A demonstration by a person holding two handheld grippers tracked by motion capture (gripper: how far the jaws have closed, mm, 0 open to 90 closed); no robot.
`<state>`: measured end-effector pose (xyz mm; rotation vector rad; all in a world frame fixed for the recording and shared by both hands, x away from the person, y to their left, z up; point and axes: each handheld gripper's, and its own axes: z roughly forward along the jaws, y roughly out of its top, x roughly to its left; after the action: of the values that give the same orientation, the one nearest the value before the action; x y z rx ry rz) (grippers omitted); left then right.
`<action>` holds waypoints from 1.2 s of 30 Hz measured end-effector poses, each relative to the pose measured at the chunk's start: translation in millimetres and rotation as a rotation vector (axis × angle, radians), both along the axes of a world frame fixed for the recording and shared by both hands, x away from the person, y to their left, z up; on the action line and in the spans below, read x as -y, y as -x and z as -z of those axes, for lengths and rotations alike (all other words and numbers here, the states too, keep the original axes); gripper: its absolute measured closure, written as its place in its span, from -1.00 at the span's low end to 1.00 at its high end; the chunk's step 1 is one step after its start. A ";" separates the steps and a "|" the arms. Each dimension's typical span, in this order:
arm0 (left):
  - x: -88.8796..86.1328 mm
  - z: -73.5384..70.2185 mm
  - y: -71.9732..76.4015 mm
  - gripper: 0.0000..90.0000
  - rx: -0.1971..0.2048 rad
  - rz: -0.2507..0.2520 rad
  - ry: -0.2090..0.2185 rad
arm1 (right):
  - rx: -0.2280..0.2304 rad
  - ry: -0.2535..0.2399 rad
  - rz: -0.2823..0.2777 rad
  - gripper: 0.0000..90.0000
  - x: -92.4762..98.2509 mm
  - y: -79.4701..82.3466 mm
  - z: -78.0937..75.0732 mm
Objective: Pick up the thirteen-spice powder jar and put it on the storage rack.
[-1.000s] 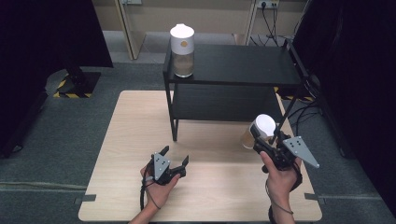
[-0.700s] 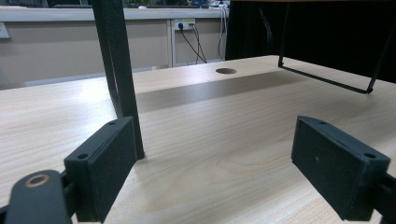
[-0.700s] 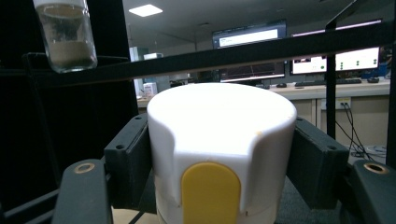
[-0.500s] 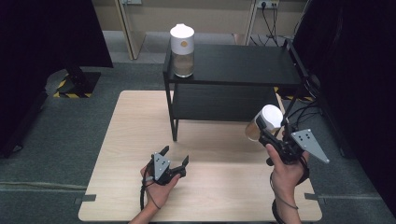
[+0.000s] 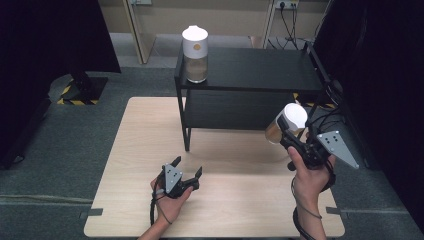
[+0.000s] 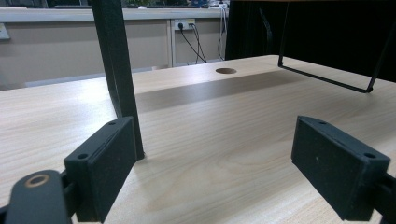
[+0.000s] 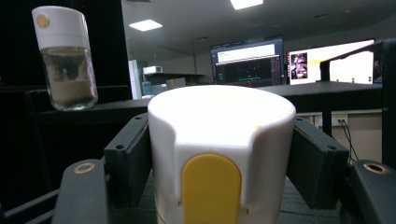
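Clamping a white-capped jar (image 5: 286,123) between both jaws of the right tool (image 5: 291,136), as the right gripper view is showing: pads pressing on either side of the white cap (image 7: 221,140), yellow tab facing the camera. Holding the jar in the air, off the table (image 5: 145,150), just in front of the black shelf (image 5: 260,67) and near its right end. Tilting the jar's long axis slightly, cap up and toward the shelf, brownish contents below.

Lying up and to the left of the held jar: the shelf's top board, with a second jar (image 5: 195,54) of the same kind standing upright at its left front corner. Leaving the rest of that board bare, so judging the free space beside the second jar as the likely place to set down. Turning on one relation, then: top board lying higher than and beyond the right tool, calling for a lift and a forward reach with the axis brought upright.

Resting low on the table, well in front of the shelf's left leg (image 6: 116,74): left tool (image 5: 186,171), jaws wide apart and gripping nothing. Sitting much farther from the held jar than the right tool.
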<state>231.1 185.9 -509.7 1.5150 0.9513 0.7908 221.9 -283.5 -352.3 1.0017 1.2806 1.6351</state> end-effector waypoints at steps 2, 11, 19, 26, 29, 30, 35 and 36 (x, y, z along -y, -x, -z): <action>0.0 0.2 0.2 -0.69 0.001 0.000 0.001 | 0.007 -0.002 0.001 -0.31 -0.7 -1.0 -3.4; 0.0 -0.1 -0.1 -0.69 0.000 0.001 -0.001 | 0.028 0.011 0.006 -0.31 -2.1 -4.2 -16.2; 0.5 -0.4 0.3 -0.69 0.002 0.002 -0.009 | 0.032 0.007 0.013 -0.31 -2.0 -7.8 -22.8; 0.6 -0.4 0.0 -0.69 0.001 0.001 -0.007 | 0.039 0.008 0.017 -0.31 -2.4 -10.7 -30.8; 0.5 -0.2 0.2 -0.69 0.002 0.001 -0.006 | 0.045 0.002 0.021 -0.31 -2.5 -12.1 -34.8; 0.5 -0.2 0.1 -0.69 0.001 0.001 -0.005 | 0.046 0.002 0.021 -0.31 -2.6 -12.8 -36.9; 0.4 -0.3 0.1 -0.69 0.002 0.002 -0.007 | 0.055 0.003 0.025 -0.31 -2.5 -14.6 -44.5; 0.4 -0.3 0.1 -0.69 0.002 0.002 -0.007 | 0.058 0.003 0.026 -0.31 -2.6 -15.1 -45.7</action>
<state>231.0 185.5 -509.4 1.5213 0.9462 0.7943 237.0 -280.9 -306.6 0.9585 1.2263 1.6297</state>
